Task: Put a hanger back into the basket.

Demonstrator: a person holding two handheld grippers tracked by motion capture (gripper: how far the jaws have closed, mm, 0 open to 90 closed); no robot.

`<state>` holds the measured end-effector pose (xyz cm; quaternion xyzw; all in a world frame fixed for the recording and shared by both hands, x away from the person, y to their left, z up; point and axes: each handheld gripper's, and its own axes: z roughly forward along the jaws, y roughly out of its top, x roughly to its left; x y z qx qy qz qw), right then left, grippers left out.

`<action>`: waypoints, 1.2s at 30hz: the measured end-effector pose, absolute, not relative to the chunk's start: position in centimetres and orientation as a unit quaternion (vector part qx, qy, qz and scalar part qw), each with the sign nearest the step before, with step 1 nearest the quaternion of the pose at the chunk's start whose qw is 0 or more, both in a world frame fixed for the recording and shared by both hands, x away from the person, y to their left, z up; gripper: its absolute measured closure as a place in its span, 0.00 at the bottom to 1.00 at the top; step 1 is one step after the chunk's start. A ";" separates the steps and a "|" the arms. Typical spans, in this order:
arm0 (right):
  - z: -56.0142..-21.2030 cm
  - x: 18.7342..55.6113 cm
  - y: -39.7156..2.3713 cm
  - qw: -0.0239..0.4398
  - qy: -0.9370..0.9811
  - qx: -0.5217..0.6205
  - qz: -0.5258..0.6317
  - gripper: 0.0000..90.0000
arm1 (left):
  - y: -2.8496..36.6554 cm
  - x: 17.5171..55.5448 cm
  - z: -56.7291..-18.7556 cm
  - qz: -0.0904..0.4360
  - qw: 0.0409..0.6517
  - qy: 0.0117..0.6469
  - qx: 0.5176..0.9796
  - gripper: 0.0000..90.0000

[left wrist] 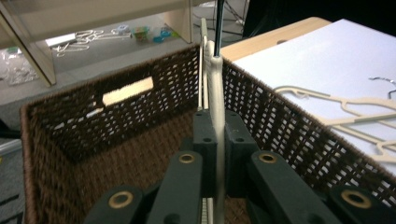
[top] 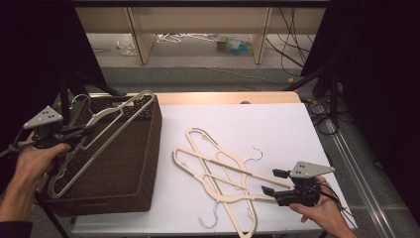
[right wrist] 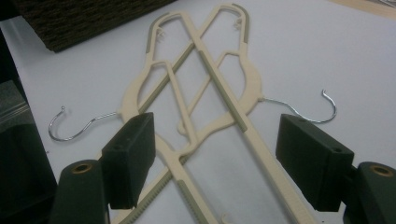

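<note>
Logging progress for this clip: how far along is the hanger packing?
Nothing visibly packed yet. In hand: the left hand-held gripper is shut on a hanger leaning into the basket. Left: two crossed hangers on the table, with the open right hand-held gripper over them.

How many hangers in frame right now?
3. One hanger is clamped in the left gripper over the wicker basket. Two crossed hangers lie on the white table before the open right gripper. More may lie hidden inside the basket.

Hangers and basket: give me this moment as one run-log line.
left gripper: shut on hanger over basket | right gripper: open above crossed hangers on table
</note>
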<state>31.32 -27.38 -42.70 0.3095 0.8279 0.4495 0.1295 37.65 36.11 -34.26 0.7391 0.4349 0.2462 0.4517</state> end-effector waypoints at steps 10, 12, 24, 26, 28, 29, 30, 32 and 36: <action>-42.8 31.3 -27.2 0.123 0.830 0.309 0.447 0.33 | 35.3 38.8 -37.3 0.193 0.427 0.463 0.753 0.94; -42.9 31.3 -27.2 0.124 0.831 0.308 0.447 0.33 | 35.0 39.1 -37.8 0.184 0.417 0.473 0.754 0.94; -43.1 31.3 -27.1 0.121 0.835 0.306 0.442 0.32 | 36.0 40.1 -40.3 0.187 0.364 0.520 0.750 0.91; -43.1 31.3 -27.1 0.121 0.835 0.304 0.443 0.32 | 35.9 40.1 -40.3 0.197 0.348 0.522 0.753 0.86; -43.2 31.3 -27.1 0.121 0.836 0.303 0.442 0.32 | 36.2 40.0 -40.2 0.210 0.318 0.523 0.762 0.79; -43.1 31.3 -27.1 0.121 0.835 0.304 0.442 0.32 | 36.3 39.9 -40.1 0.216 0.311 0.532 0.758 0.73; -43.1 31.3 -27.0 0.122 0.835 0.304 0.443 0.32 | 36.3 39.8 -40.1 0.231 0.299 0.537 0.755 0.70; -43.2 31.3 -27.0 0.119 0.836 0.303 0.442 0.32 | 36.2 39.6 -40.0 0.236 0.292 0.542 0.752 0.68; -43.2 31.3 -27.0 0.118 0.836 0.304 0.442 0.32 | 36.0 38.9 -39.3 0.248 0.305 0.552 0.735 0.56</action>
